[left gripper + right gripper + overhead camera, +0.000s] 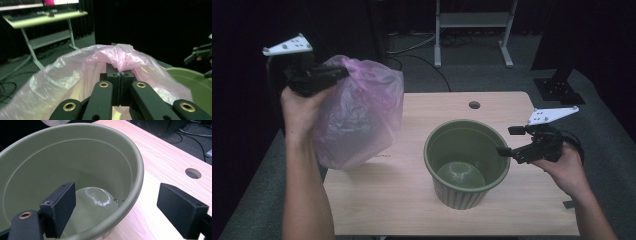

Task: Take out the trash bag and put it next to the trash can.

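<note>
The left gripper was raised up left of the green pot, forearm upright, its jaws pinching the gathered top of the pink bag hanging beside the pot. The right gripper reached in level, jaws spread astride the pot's right rim.
</note>
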Tool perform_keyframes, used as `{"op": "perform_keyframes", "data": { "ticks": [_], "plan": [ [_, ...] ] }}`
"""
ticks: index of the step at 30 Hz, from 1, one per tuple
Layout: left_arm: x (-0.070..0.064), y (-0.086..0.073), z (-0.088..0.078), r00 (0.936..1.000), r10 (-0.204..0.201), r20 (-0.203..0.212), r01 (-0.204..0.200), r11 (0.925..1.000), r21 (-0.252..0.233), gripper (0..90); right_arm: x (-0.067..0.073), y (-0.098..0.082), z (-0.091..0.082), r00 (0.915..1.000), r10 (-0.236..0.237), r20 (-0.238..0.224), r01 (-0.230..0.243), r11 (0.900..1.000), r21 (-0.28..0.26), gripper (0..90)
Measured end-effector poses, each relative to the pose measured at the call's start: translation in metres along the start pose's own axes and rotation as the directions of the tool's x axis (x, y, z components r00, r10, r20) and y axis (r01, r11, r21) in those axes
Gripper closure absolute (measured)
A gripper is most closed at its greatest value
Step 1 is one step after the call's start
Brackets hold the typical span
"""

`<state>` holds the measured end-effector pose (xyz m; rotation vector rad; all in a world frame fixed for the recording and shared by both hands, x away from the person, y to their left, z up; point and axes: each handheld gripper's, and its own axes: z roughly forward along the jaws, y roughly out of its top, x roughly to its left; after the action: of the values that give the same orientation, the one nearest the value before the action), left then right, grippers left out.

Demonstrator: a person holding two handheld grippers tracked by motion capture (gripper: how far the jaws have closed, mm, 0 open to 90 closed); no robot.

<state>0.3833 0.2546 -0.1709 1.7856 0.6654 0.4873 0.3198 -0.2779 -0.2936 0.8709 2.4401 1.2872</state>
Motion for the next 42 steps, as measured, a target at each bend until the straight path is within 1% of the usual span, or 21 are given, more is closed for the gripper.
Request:
{"op": "perform_keyframes", "data": {
  "ticks": [5,7,9,10,13,16,18,19,21,23,24,25,27,28,30,32,34,37,38,40,42],
  "plan": [
    [0.012,-0.033,0.030,0.9985,-0.055,0.011,0.054,0.9975,0.045,89.3,-0.001,-0.001,-0.001,1.0000,0.007,-0.003,-0.007,1.000,-0.011,14.3],
    [0.016,-0.043,0.041,0.9976,-0.067,0.018,0.065,0.9958,0.064,89.3,-0.002,-0.002,-0.003,1.0000,0.006,0.000,-0.006,1.000,-0.015,14.3],
    [0.019,-0.052,0.051,0.9964,-0.081,0.025,0.079,0.9945,0.069,89.3,-0.002,-0.002,-0.005,1.0000,0.006,0.001,-0.006,1.000,-0.021,14.3],
    [0.019,-0.056,0.056,0.9952,-0.092,0.033,0.089,0.9934,0.073,89.2,-0.002,-0.002,-0.006,1.0000,0.006,0.002,-0.006,1.000,-0.023,14.3],
    [0.020,-0.062,0.069,0.9946,-0.095,0.043,0.091,0.9921,0.086,89.2,-0.003,-0.002,-0.009,1.0000,0.007,0.006,-0.006,1.000,-0.029,14.3],
    [0.018,-0.064,0.081,0.9953,-0.087,0.043,0.082,0.9917,0.099,89.0,-0.003,-0.002,-0.010,0.9999,0.009,0.009,-0.009,0.999,-0.031,14.3],
    [0.016,-0.066,0.085,0.9963,-0.080,0.031,0.077,0.9921,0.100,86.9,-0.003,-0.002,-0.011,0.9999,0.008,0.010,-0.007,0.999,-0.035,14.3],
    [0.016,-0.066,0.086,0.9963,-0.082,0.025,0.079,0.9919,0.100,83.0,-0.002,-0.001,-0.012,0.9999,0.007,0.010,-0.006,0.999,-0.035,14.3],
    [0.017,-0.067,0.087,0.9963,-0.085,0.013,0.084,0.9912,0.103,79.8,-0.002,-0.001,-0.012,0.9999,0.005,0.012,-0.004,0.999,-0.036,14.3],
    [0.018,-0.068,0.086,0.9953,-0.096,0.013,0.094,0.9893,0.112,76.5,-0.002,-0.001,-0.012,0.9999,0.005,0.011,-0.005,0.999,-0.036,14.4],
    [0.018,-0.069,0.086,0.9950,-0.100,0.006,0.098,0.9879,0.120,71.5,-0.002,-0.001,-0.012,0.9999,0.006,0.012,-0.006,0.999,-0.035,14.3],
    [0.018,-0.069,0.087,0.9944,-0.106,0.004,0.104,0.9856,0.133,63.0,-0.002,-0.001,-0.012,0.9999,0.005,0.011,-0.005,0.999,-0.035,14.3],
    [0.018,-0.070,0.085,0.9951,-0.093,-0.034,0.097,0.9835,0.153,52.5,-0.001,0.000,-0.011,0.9999,0.004,0.011,-0.004,0.999,-0.033,14.3],
    [0.018,-0.070,0.084,0.9946,-0.094,-0.044,0.100,0.9821,0.159,47.2,-0.001,0.000,-0.011,0.9999,0.005,0.011,-0.004,0.999,-0.033,14.3],
    [0.017,-0.069,0.079,0.9931,-0.097,-0.066,0.105,0.9837,0.146,40.0,-0.001,0.000,-0.011,0.9999,0.004,0.012,-0.004,0.999,-0.034,14.3],
    [0.014,-0.068,0.072,0.9927,-0.095,-0.074,0.103,0.9880,0.115,33.5,-0.001,0.000,-0.012,0.9999,0.006,0.012,-0.006,0.999,-0.036,14.3],
    [0.010,-0.066,0.067,0.9927,-0.086,-0.085,0.094,0.9907,0.099,24.8,-0.001,-0.001,-0.013,0.9999,0.005,0.014,-0.005,0.999,-0.036,14.3],
    [0.001,-0.065,0.059,0.9948,-0.075,-0.069,0.080,0.9943,0.070,16.9,-0.001,-0.002,-0.016,0.9998,0.008,0.018,-0.007,0.999,-0.044,14.3],
    [-0.003,-0.066,0.056,0.9954,-0.069,-0.066,0.074,0.9952,0.065,15.8,-0.001,-0.002,-0.017,0.9998,0.008,0.020,-0.007,0.999,-0.045,14.3],
    [-0.011,-0.068,0.050,0.9957,-0.062,-0.069,0.067,0.9959,0.062,9.0,-0.002,-0.005,-0.020,0.9995,0.017,0.027,-0.016,0.999,-0.048,14.3],
    [-0.018,-0.072,0.044,0.9968,-0.062,-0.052,0.064,0.9966,0.051,8.8,-0.003,-0.007,-0.024,0.9992,0.018,0.035,-0.016,0.998,-0.055,14.3]
  ]
}}
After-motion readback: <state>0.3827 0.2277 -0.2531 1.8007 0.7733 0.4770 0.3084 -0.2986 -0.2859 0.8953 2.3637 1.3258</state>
